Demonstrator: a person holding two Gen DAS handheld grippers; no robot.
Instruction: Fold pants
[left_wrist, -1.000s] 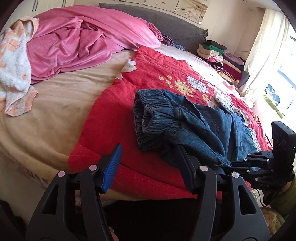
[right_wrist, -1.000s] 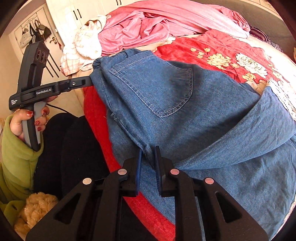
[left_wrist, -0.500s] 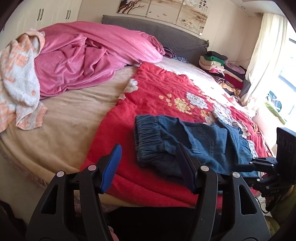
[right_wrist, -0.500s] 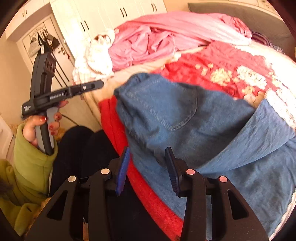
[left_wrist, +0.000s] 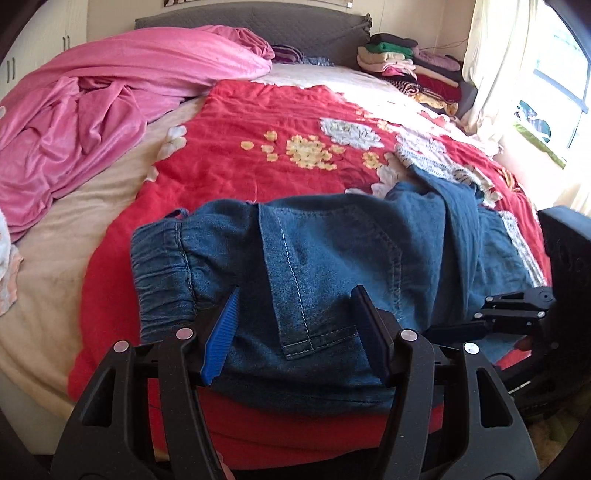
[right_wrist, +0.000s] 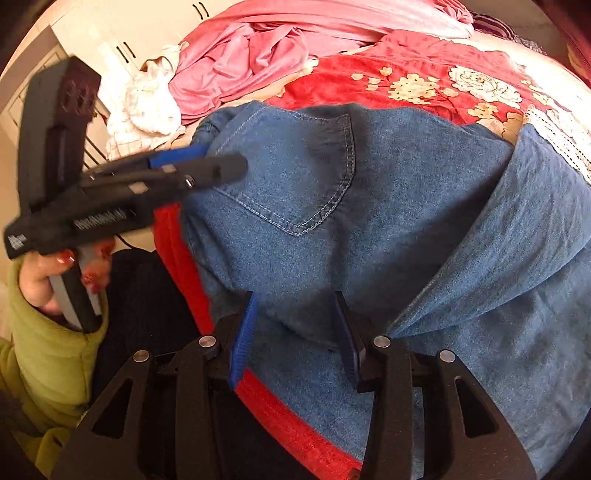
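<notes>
Blue denim pants (left_wrist: 332, 258) lie on the red floral blanket (left_wrist: 258, 140) at the bed's near edge, elastic waistband to the left, back pocket up, a leg folded across at the right. They also show in the right wrist view (right_wrist: 369, 221). My left gripper (left_wrist: 295, 325) is open, its fingers over the waist end of the pants, holding nothing. My right gripper (right_wrist: 295, 332) is open just above the pants near the pocket. In the right wrist view the left gripper (right_wrist: 207, 162) shows blurred at the waistband. In the left wrist view the right gripper's body (left_wrist: 517, 314) shows at the right edge.
A crumpled pink blanket (left_wrist: 110, 103) and a white towel (right_wrist: 147, 107) lie at the far left of the bed. Stacked folded clothes (left_wrist: 406, 62) sit at the headboard's right. A window and curtain (left_wrist: 517, 74) are on the right. The person's green sleeve (right_wrist: 44, 350) is at the bed's edge.
The right gripper let go of the pants and opened wide. The left gripper moved forward over the waistband. The pants settled flatter on the blanket.
</notes>
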